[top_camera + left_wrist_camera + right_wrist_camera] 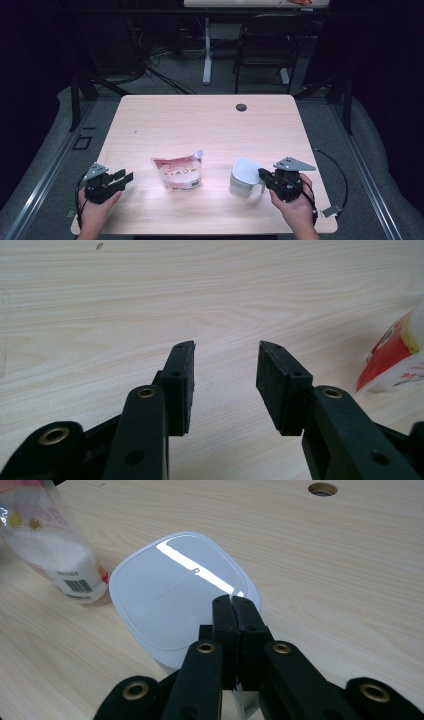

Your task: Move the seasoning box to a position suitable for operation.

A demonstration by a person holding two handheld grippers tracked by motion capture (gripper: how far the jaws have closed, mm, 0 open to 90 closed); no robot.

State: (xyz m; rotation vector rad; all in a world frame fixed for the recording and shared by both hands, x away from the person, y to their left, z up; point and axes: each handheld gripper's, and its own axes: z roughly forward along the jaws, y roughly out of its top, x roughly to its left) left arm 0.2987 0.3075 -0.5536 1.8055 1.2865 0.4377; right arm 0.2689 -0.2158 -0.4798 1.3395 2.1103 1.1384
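White, red and pale wood

The lidded container shows plain glossy white; the pouch carries red bands, yellow dots and a black barcode; the table runs light wood-grain; both grippers' jaws are black.

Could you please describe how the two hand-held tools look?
Both the left tool and the right tool are black, with two flat-padded jaws, brass-coloured pivot rivets, a grey three-cornered plate on top and a thin black cable trailing behind.

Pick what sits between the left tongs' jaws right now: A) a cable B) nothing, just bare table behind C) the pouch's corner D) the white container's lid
B: in the left gripper view the left tongs stand open over bare table, with the red-and-white pouch off to the side.
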